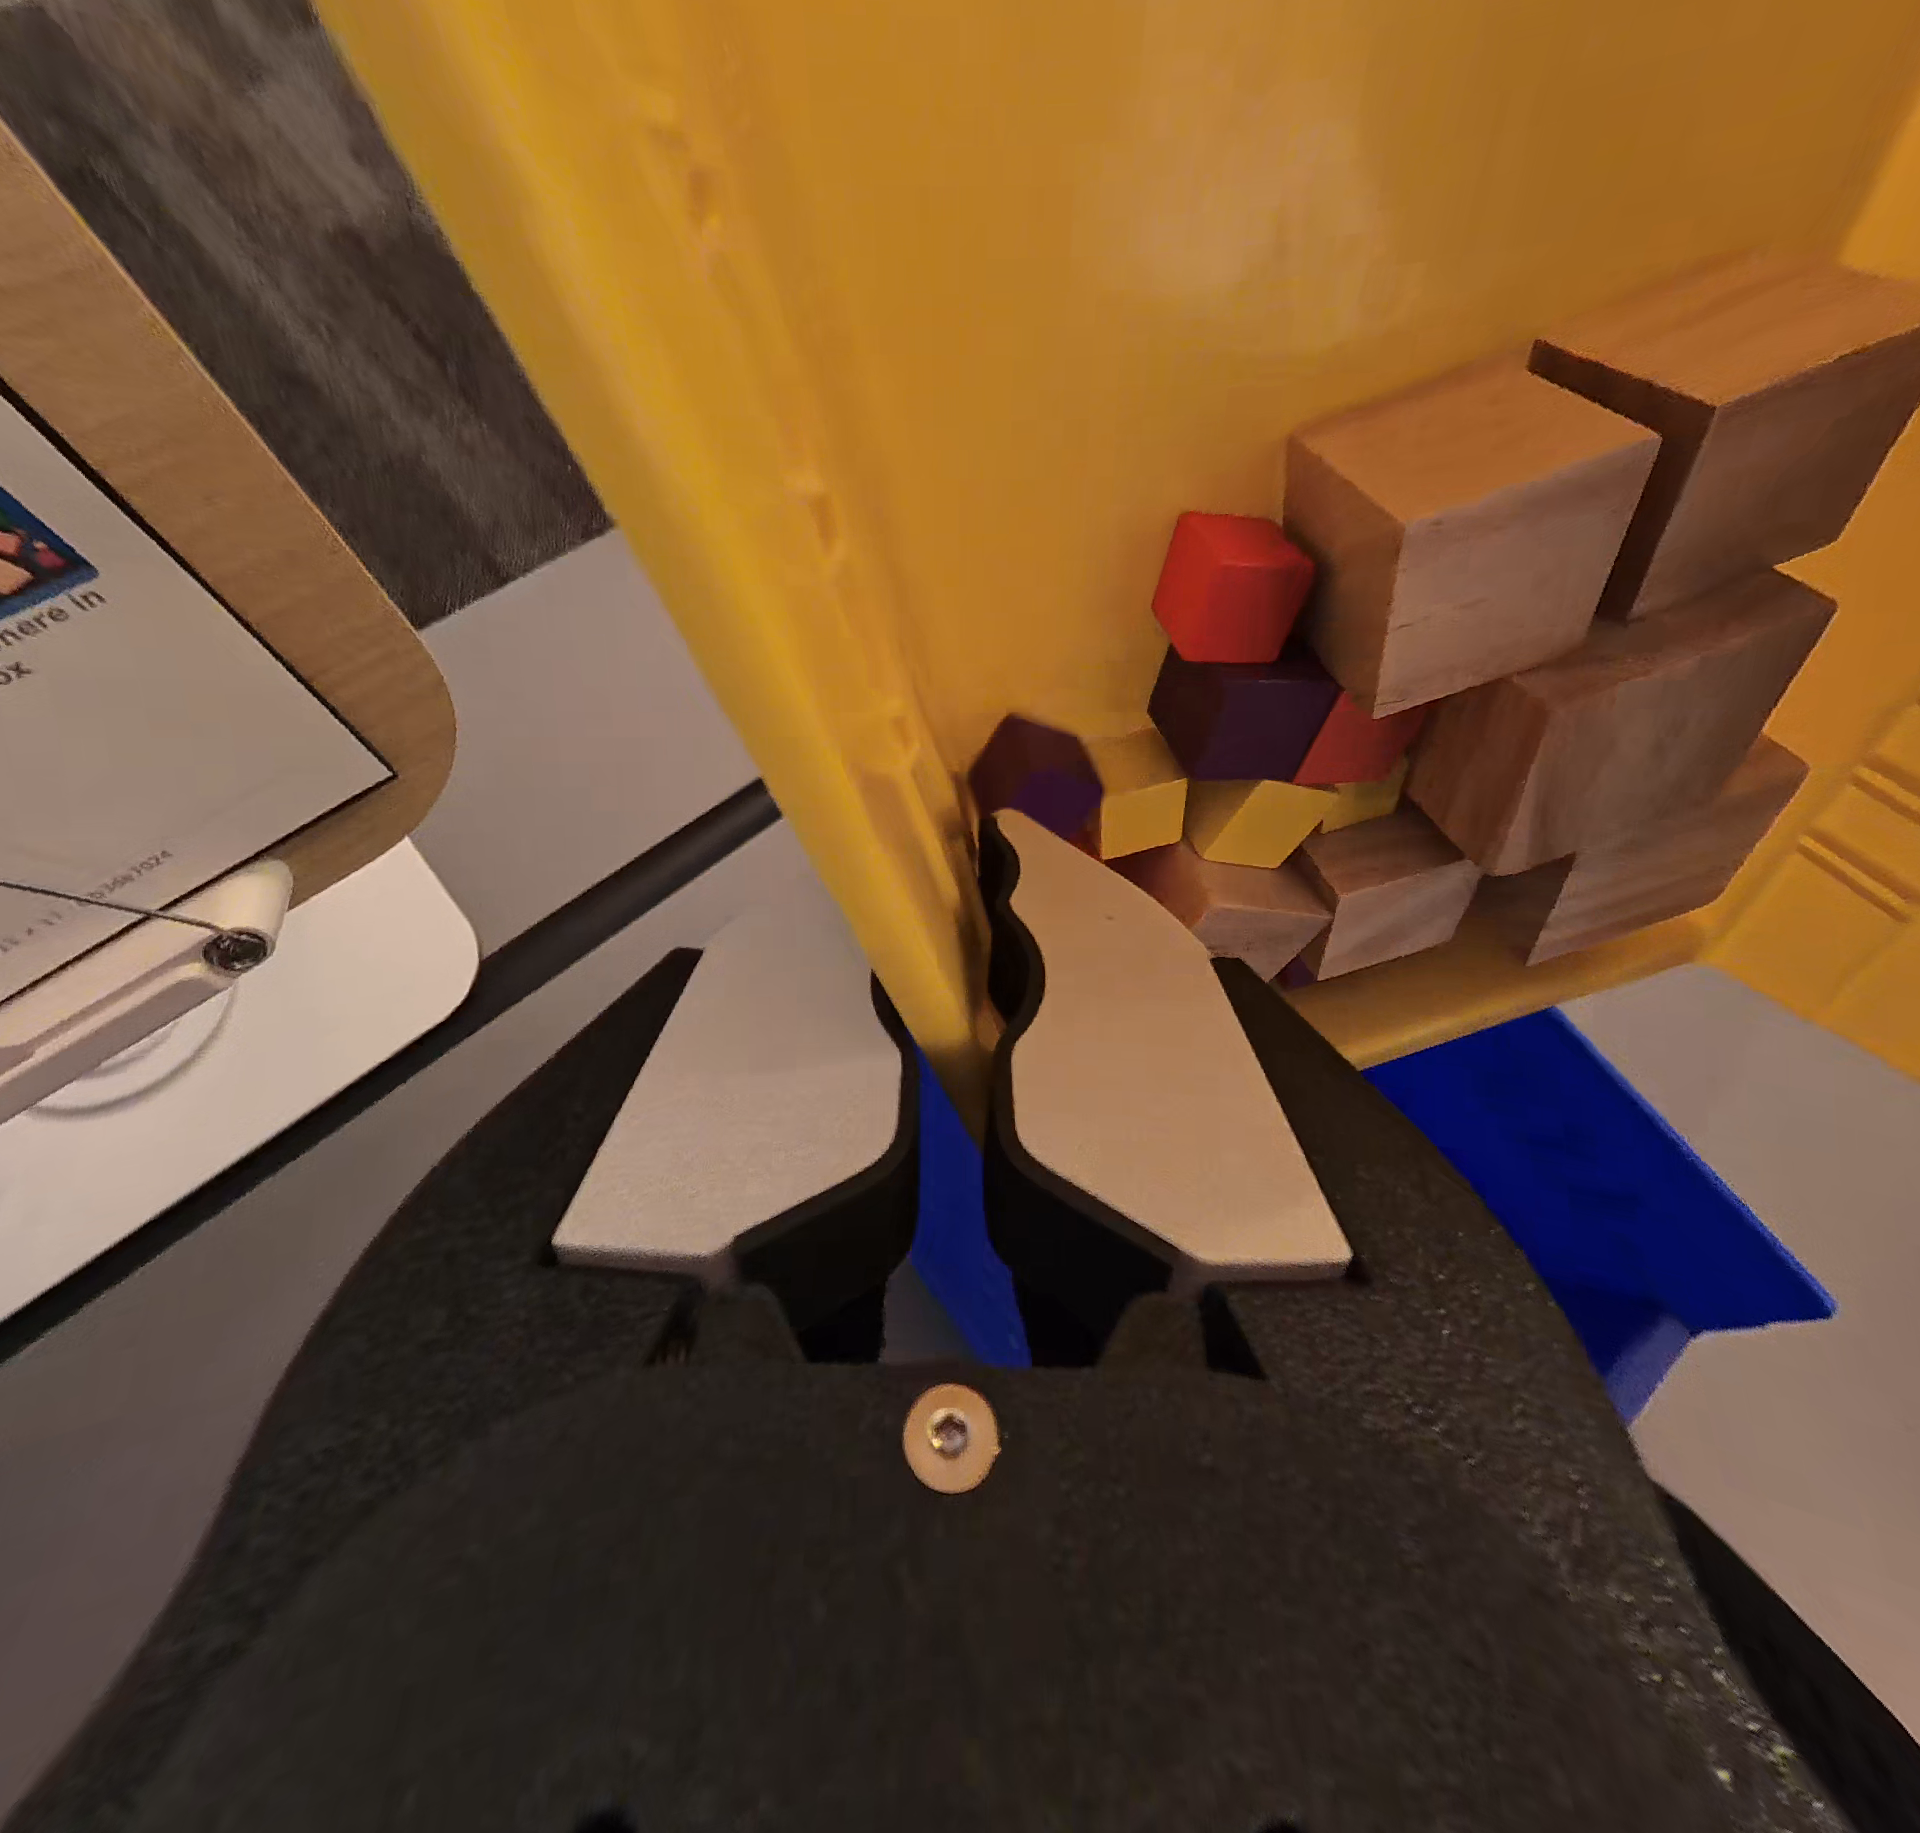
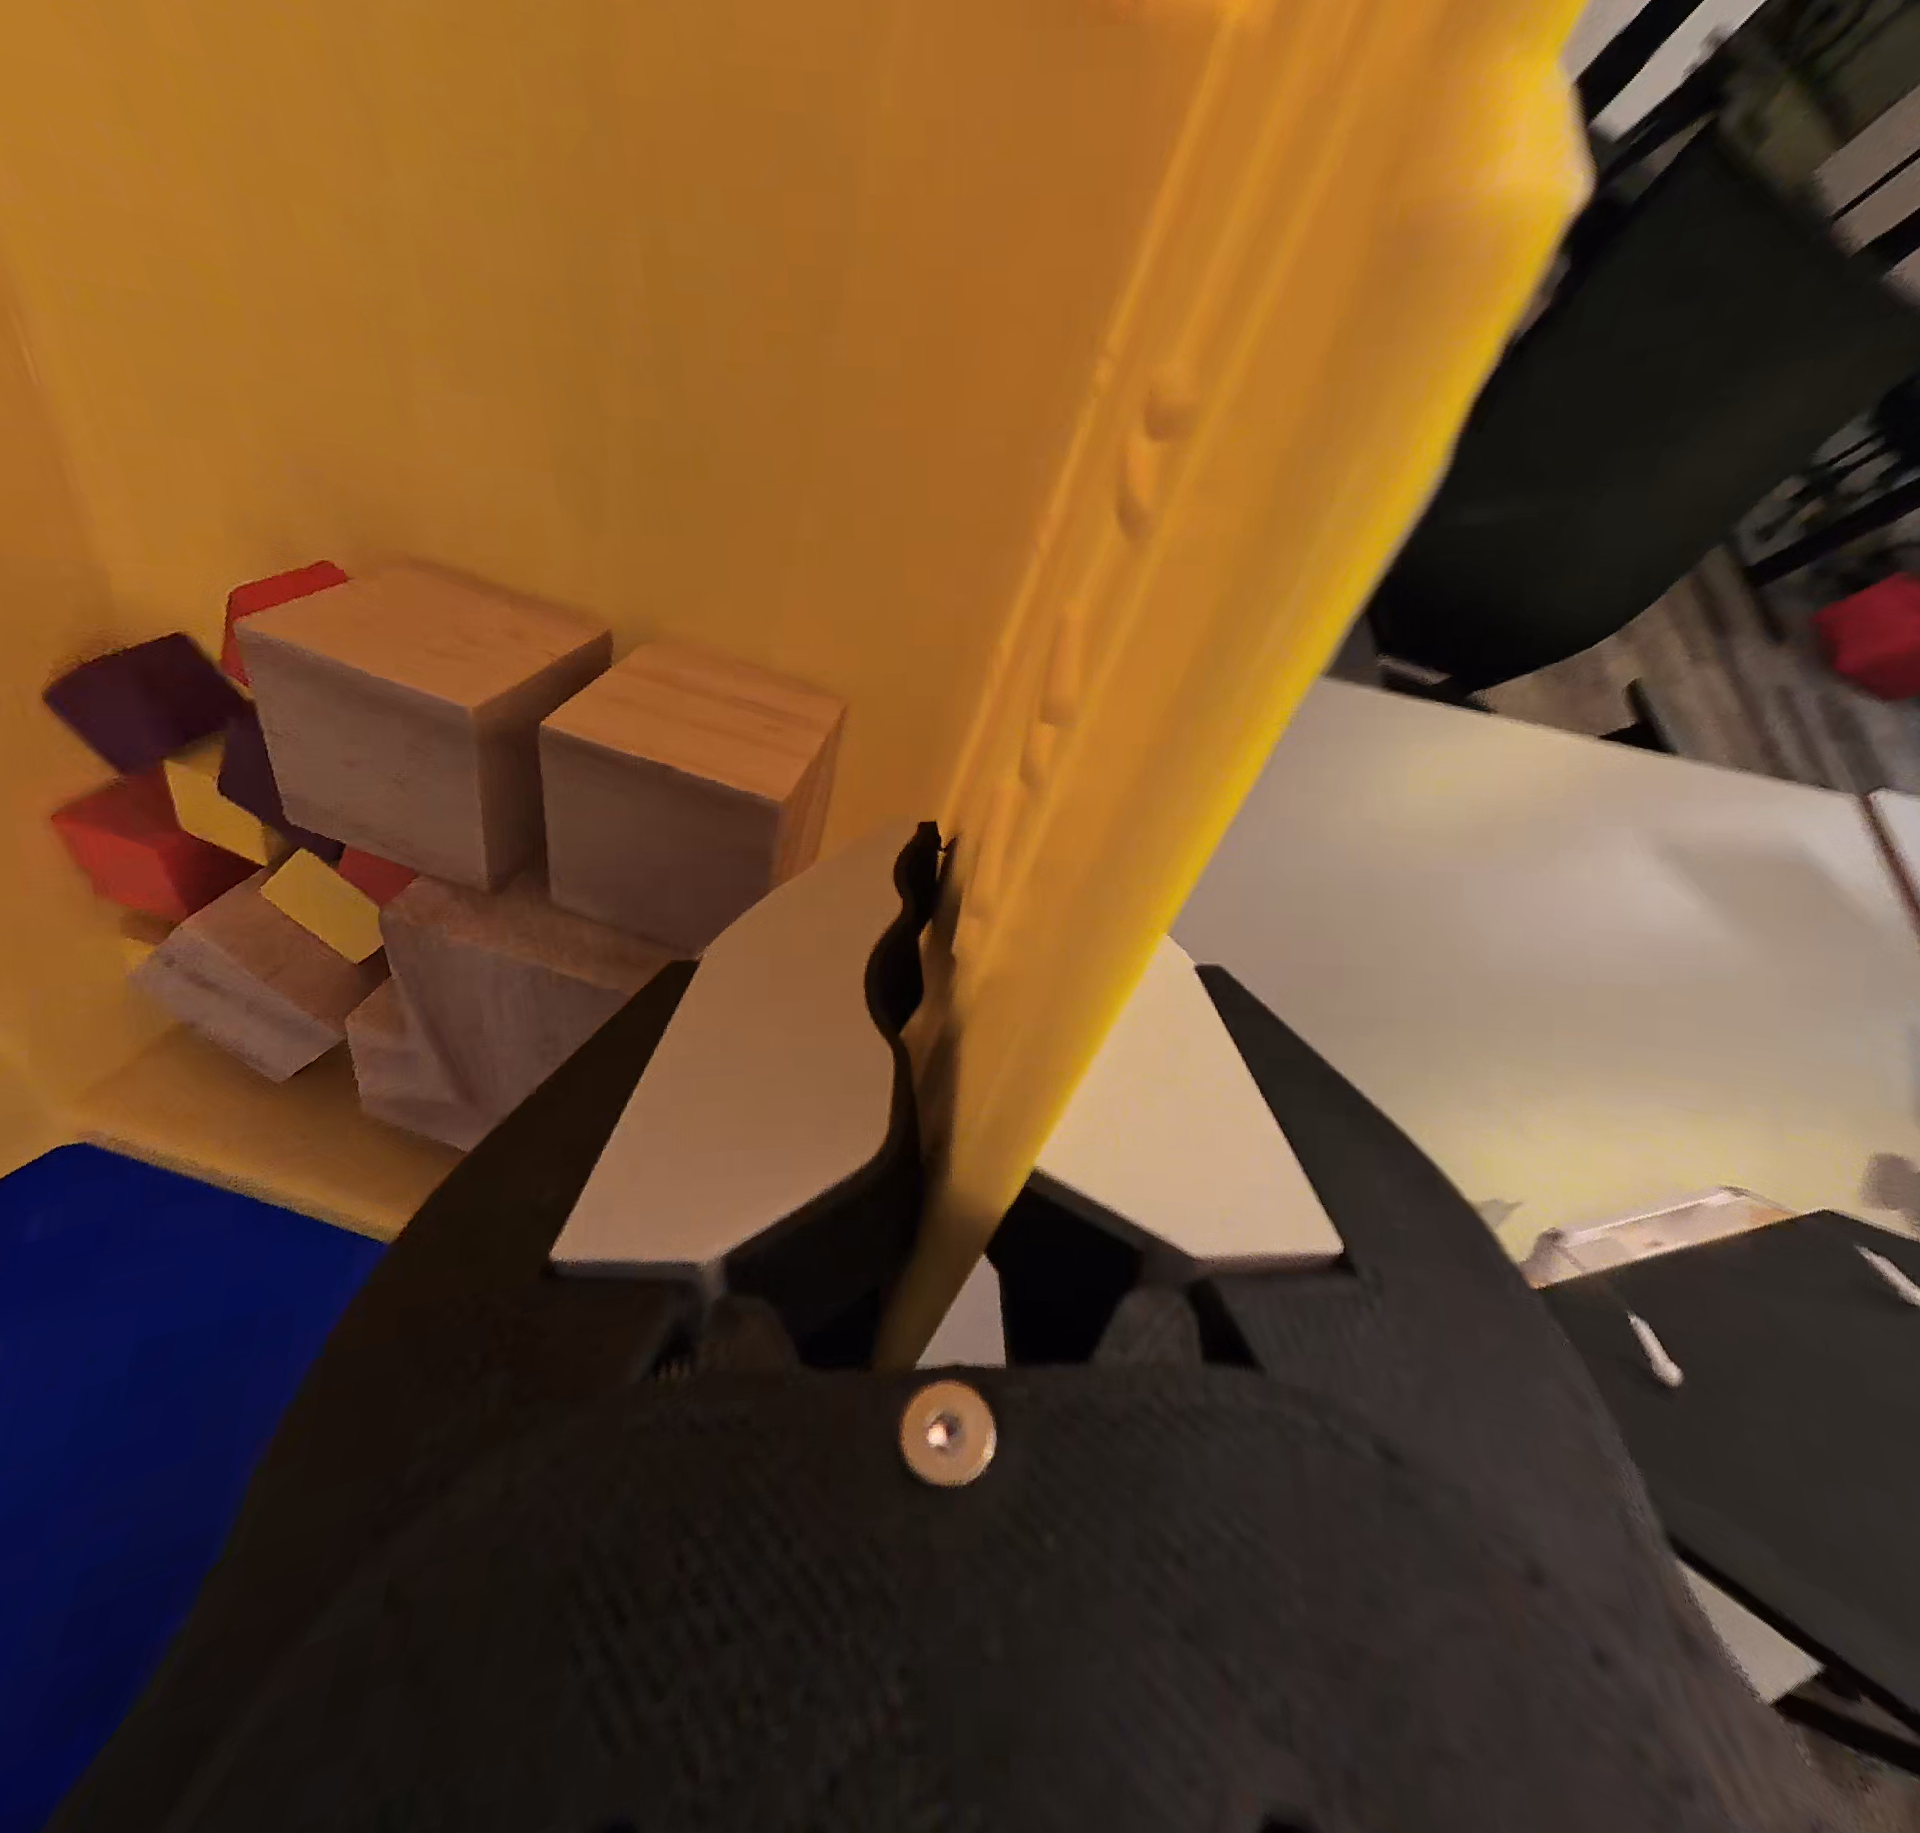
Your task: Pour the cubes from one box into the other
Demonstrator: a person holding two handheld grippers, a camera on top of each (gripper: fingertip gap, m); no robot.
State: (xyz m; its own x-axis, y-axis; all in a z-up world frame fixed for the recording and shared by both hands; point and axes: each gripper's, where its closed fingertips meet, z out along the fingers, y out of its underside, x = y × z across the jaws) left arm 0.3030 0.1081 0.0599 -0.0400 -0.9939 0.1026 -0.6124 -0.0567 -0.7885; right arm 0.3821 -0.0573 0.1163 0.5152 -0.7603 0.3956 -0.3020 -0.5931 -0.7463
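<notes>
A yellow box (image 1: pixel 935 225) is tipped steeply over a blue box (image 1: pixel 1579 1191). My left gripper (image 1: pixel 971 848) is shut on the yellow box's left side wall. My right gripper (image 2: pixel 940 848) is shut on its right side wall (image 2: pixel 1195 536). Several cubes are piled against the yellow box's lower lip: large plain wooden cubes (image 1: pixel 1455 557) and small red (image 1: pixel 1231 588), purple (image 1: pixel 1242 713) and yellow (image 1: pixel 1252 822) ones. The same pile shows in the right wrist view (image 2: pixel 416 734), just above the blue box (image 2: pixel 156 1368).
A wood-framed sign (image 1: pixel 156 744) on a white stand (image 1: pixel 312 1035) stands on the grey table at the left. In the right wrist view a white tabletop (image 2: pixel 1507 952) lies to the right, with a black surface (image 2: pixel 1766 1368) and dark furniture beyond.
</notes>
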